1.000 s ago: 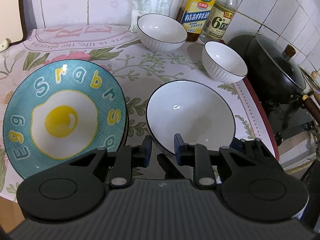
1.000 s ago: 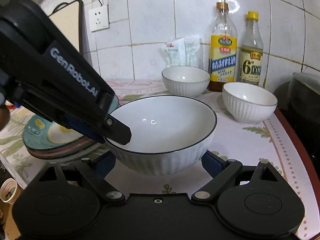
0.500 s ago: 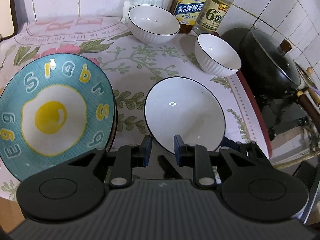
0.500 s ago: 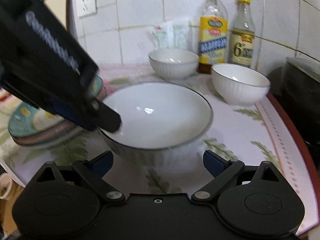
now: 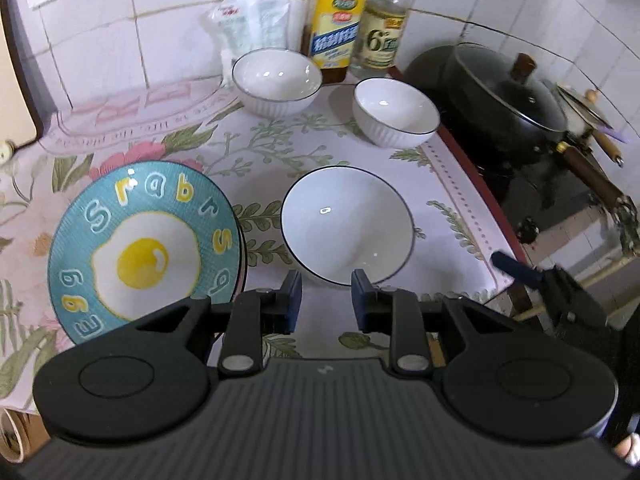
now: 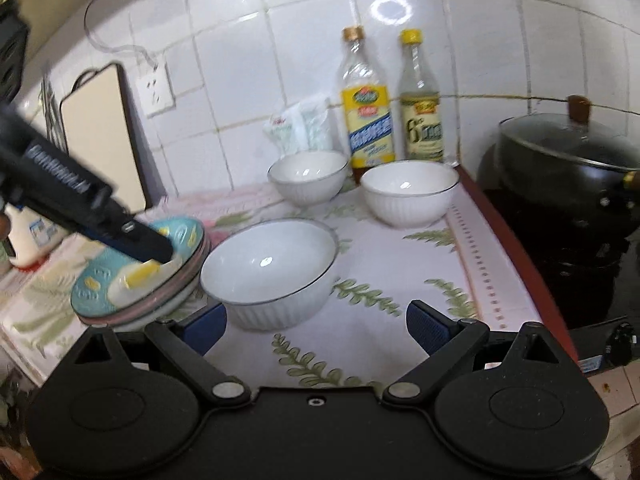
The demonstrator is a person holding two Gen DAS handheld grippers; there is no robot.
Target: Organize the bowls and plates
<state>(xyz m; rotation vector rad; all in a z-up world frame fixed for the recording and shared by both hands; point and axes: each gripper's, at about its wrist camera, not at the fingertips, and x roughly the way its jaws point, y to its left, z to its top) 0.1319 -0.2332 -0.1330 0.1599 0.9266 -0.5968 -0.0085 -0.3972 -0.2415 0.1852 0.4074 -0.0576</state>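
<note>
A large white bowl (image 5: pixel 347 232) with a dark rim stands on the floral cloth, also in the right wrist view (image 6: pixel 269 270). Left of it is a stack of plates topped by a teal fried-egg plate (image 5: pixel 144 256), also seen in the right wrist view (image 6: pixel 140 276). Two smaller white bowls (image 5: pixel 277 80) (image 5: pixel 396 118) stand at the back. My left gripper (image 5: pixel 326 300) is open and empty, just short of the large bowl's near rim. My right gripper (image 6: pixel 316 330) is wide open and empty, low in front of the large bowl.
Two bottles (image 5: pixel 340 20) (image 5: pixel 384 28) and a plastic packet (image 5: pixel 252 28) stand against the tiled wall. A black lidded pot (image 5: pixel 508 96) sits on the stove at right. The counter's red edge (image 5: pixel 480 196) runs along the right side. A cutting board (image 6: pixel 100 136) leans at left.
Both grippers have pulled back and up from the large bowl. The left gripper no longer reaches over the rim, and the bowl now stands free on the cloth.
</note>
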